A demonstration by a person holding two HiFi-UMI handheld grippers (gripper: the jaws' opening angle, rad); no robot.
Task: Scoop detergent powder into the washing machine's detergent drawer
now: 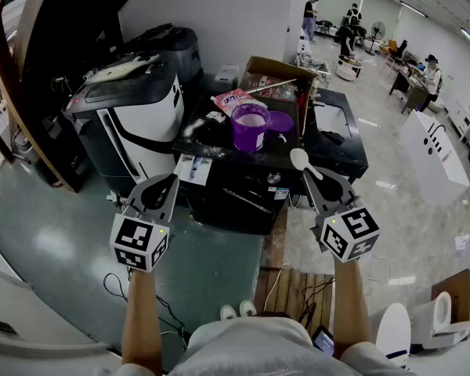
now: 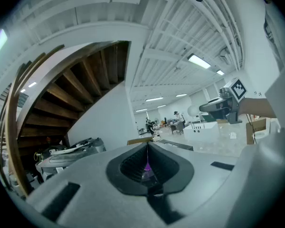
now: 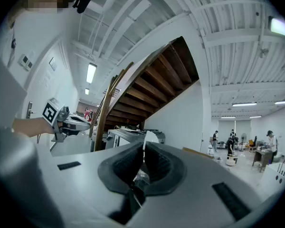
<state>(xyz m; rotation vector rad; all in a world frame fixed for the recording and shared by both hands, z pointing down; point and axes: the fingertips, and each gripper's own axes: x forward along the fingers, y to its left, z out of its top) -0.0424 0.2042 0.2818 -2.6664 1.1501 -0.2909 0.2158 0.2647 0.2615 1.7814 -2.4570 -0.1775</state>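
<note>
Left hand-held gripper point(image 1: 168, 180): jaws fully together, holding nothing. Right hand-held gripper point(image 1: 313, 177): jaws clamped on the handle of a white spoon point(image 1: 300, 160), bowl empty. The open purple tub point(image 1: 250, 126) of powder stands on the black counter point(image 1: 341, 151) at 11 o'clock from the spoon, well apart. Its lid point(image 1: 281, 121) lies at its 3 o'clock. What appears to be the drawer point(image 1: 192, 168) projects at 7 o'clock from the tub. Bring the spoon over the tub rim, dip bowl-first, then lift level to avoid spills. Print on the pink bag point(image 1: 233, 99) and the drawer is too small to read. The grippers carry only square markers.
</note>
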